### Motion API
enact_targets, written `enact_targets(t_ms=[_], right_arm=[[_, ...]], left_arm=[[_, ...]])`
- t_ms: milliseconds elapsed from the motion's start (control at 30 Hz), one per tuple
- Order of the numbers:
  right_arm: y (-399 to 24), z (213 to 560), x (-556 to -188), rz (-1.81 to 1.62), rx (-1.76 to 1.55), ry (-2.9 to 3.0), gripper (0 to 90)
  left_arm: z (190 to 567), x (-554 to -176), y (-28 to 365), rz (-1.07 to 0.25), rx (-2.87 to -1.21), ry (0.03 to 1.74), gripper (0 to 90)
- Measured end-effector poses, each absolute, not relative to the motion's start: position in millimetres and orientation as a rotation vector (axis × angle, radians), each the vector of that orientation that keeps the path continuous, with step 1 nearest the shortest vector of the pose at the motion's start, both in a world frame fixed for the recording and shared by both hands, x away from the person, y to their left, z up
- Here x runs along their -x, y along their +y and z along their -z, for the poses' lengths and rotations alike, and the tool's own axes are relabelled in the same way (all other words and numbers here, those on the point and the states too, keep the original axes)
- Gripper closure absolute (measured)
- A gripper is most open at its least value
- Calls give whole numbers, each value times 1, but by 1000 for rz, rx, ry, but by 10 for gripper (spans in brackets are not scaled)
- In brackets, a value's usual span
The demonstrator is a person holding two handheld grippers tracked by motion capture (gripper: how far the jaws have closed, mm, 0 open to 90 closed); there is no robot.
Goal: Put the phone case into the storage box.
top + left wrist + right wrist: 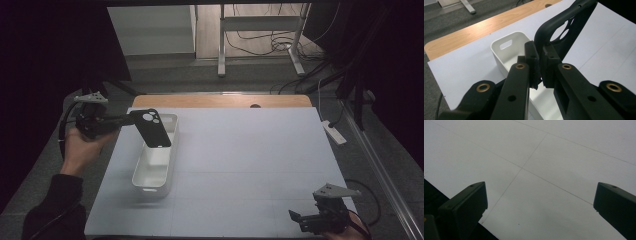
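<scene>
You're working at the table (260, 165), carrying over the white bin (156, 165) a black phone case (152, 128), clamped in your left tongs (539, 67). Next: lower, release (aim inside the bin). Right tongs (540, 202) are resting apart, empty.

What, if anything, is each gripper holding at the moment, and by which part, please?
The left gripper is shut on the black phone case, pinching its edge near the camera cut-outs, above the white bin. The right gripper is open and holds nothing.
</scene>
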State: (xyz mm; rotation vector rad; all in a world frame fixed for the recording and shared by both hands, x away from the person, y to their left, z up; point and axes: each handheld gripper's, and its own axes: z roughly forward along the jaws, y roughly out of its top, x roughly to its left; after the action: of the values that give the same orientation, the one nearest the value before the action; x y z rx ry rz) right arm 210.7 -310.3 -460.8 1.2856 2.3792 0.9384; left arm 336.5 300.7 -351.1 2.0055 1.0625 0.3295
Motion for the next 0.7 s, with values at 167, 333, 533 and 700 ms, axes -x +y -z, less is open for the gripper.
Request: enact_targets(t_ms=[167,333,533,700], right_arm=[[-310,461,-211,-938,-1286,2380,0],[-311,461,-211,-939,-1287,2380,0],[-311,461,-211,-941,-1289,2382,0],[-311,461,-211,-942,-1292,2384,0]], left_arm=[[356,-341,302,-331,-2003,1074,850],[363,-348,302,-328,-2002,1079,850],[369,-357,300,-329,-2012,1081,850],[375,-365,299,-326,-2016,1084,850]])
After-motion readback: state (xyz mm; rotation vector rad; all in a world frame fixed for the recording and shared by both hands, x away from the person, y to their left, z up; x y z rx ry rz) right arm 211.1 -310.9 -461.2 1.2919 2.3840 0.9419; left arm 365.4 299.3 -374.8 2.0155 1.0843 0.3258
